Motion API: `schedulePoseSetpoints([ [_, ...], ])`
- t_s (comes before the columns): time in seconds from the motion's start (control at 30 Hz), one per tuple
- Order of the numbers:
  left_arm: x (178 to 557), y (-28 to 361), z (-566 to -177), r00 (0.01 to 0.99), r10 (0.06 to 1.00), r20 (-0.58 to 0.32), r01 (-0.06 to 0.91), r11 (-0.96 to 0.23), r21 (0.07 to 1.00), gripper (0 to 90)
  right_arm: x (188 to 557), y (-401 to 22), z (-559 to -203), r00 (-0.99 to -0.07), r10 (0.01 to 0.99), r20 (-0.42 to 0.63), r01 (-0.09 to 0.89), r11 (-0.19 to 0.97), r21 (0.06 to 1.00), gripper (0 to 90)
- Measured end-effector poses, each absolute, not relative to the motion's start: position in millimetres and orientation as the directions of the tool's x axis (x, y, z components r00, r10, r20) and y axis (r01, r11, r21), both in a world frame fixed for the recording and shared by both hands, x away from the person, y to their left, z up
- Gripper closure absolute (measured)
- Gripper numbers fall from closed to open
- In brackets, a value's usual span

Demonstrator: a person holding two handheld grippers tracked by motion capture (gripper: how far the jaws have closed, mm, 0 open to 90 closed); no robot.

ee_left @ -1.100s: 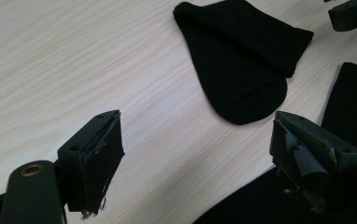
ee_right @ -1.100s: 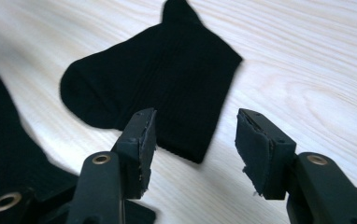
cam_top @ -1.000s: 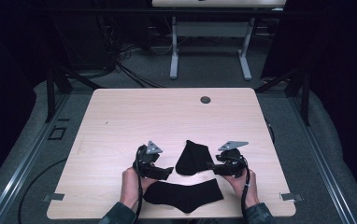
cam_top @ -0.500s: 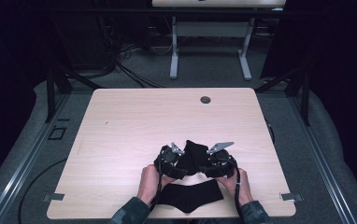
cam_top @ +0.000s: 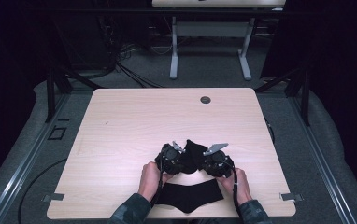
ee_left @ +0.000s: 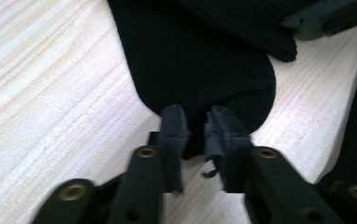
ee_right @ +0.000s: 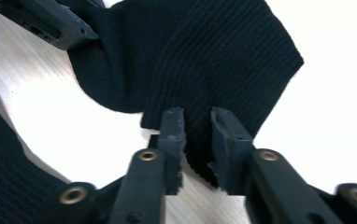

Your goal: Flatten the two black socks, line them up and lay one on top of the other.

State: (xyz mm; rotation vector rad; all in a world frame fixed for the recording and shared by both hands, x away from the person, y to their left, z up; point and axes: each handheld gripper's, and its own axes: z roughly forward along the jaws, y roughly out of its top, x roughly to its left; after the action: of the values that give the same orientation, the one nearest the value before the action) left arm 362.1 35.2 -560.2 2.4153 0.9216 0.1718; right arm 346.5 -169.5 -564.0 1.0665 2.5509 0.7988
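A black sock (cam_top: 193, 153) lies bent on the wooden table (cam_top: 134, 121), between my two grippers. My left gripper (cam_top: 179, 162) has just been closing and is shut on the sock's rounded toe end (ee_left: 200, 84). Its jaws (ee_left: 196, 119) pinch the fabric. My right gripper (cam_top: 206, 164) has also just been closing. It (ee_right: 196, 119) is shut on the ribbed cuff edge (ee_right: 223, 60) of the same sock. A second black sock (cam_top: 190, 196) lies flat near the front edge, between the person's hands.
A round dark grommet hole (cam_top: 205, 100) sits near the table's far edge. Beyond the table stand the legs of another desk (cam_top: 173, 51) and loose cables (cam_top: 120, 60) on the floor. Bare tabletop stretches to the left and far side.
Both grippers moved inward onto the upper sock, the left one furthest, to the right. Their jaws closed on its two ends.
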Motion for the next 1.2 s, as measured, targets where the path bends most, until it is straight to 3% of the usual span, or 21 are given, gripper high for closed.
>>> schedulePoseSetpoints([
  [0.23, 363, 39, -559, 0.758, 0.651, -0.042, 0.573, -0.633, 0.521, 83.0, 345, -175, -563, -0.686, 0.728, -0.011, 0.584, 0.559, 0.589, 79.7],
  [0.67, 371, 69, -555, 0.75, 0.661, -0.027, 0.591, -0.651, 0.476, 81.9, 345, -198, -560, -0.65, 0.76, 0.002, 0.615, 0.524, 0.59, 78.4],
  [0.73, 371, 72, -554, 0.759, 0.65, -0.038, 0.586, -0.657, 0.475, 76.1, 345, -200, -560, -0.654, 0.757, -0.005, 0.612, 0.532, 0.585, 73.4],
  [0.8, 372, 77, -550, 0.746, 0.662, -0.07, 0.607, -0.634, 0.479, 60.8, 345, -201, -558, -0.664, 0.748, 0.003, 0.611, 0.54, 0.579, 65.4],
  [0.9, 372, 87, -540, 0.725, 0.68, -0.111, 0.625, -0.581, 0.521, 46.3, 344, -206, -554, -0.659, 0.751, 0.032, 0.622, 0.521, 0.585, 54.7],
  [1.03, 377, 93, -536, 0.704, 0.697, -0.136, 0.646, -0.549, 0.531, 37.2, 339, -215, -543, -0.619, 0.782, 0.076, 0.646, 0.451, 0.615, 49.4],
  [1.2, 384, 85, -547, 0.684, 0.712, -0.157, 0.677, -0.541, 0.499, 36.1, 331, -203, -529, -0.603, 0.79, 0.109, 0.652, 0.41, 0.637, 48.9],
])
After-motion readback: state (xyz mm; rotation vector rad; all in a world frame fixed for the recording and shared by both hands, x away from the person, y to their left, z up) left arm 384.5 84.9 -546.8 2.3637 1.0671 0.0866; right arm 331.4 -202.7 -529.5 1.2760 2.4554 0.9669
